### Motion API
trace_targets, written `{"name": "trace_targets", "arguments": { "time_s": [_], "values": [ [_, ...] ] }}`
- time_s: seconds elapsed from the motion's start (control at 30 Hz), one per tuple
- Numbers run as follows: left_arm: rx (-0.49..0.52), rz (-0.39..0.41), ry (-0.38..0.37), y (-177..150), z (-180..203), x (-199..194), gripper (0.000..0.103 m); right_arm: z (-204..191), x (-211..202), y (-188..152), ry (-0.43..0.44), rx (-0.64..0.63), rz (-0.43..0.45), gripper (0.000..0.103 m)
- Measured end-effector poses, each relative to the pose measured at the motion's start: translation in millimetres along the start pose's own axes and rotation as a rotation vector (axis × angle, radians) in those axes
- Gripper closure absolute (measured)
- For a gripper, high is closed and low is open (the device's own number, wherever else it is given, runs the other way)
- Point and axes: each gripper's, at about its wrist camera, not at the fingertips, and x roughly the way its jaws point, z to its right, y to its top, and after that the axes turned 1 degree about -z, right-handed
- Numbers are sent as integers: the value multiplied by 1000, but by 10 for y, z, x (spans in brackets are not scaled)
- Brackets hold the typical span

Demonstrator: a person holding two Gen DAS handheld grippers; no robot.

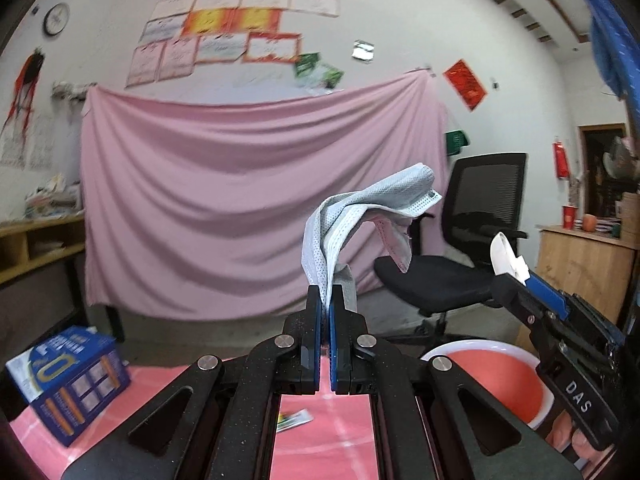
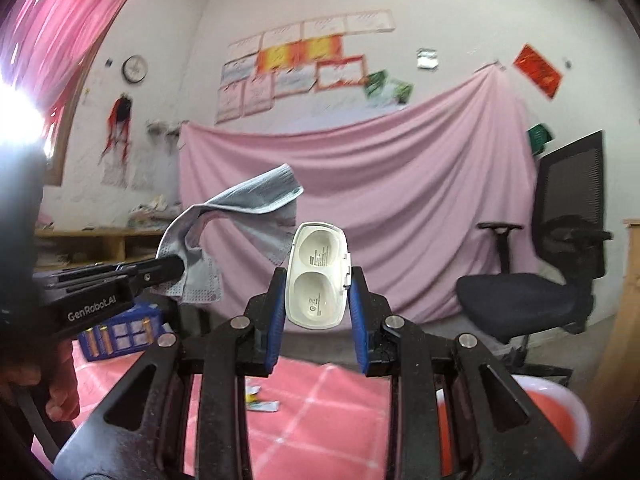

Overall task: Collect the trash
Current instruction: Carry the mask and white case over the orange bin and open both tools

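Left gripper (image 1: 325, 300) pinches crumpled grey-blue mask (image 1: 372, 208)

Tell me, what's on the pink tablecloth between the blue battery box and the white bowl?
A small torn wrapper lies on the tablecloth between the battery box and bowl, clearest in the right wrist view.

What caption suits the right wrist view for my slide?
Right gripper holds a white plastic case above the pink table.
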Motion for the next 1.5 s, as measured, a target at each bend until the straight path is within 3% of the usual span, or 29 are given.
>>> {"name": "trace_targets", "arguments": {
  "time_s": [0.23,0.47,0.87,1.27,1.5],
  "values": [
    [73,22,-79,85,602,25,102,343,-259,49,-104,26,30,55],
    [96,-17,-140,104,1026,244,102,596,-336,-11,-173,64,0,56],
    [87,-205,-220,-94,1389,810,101,1083,-231,-314,-256,168,-190,56],
    [-33,-475,-316,-277,1443,1408,101,1487,-37,-627,-313,281,-383,56],
    [-40,-557,-333,-387,1461,1511,101,1623,51,-786,-330,324,-480,56]
  ]
}}
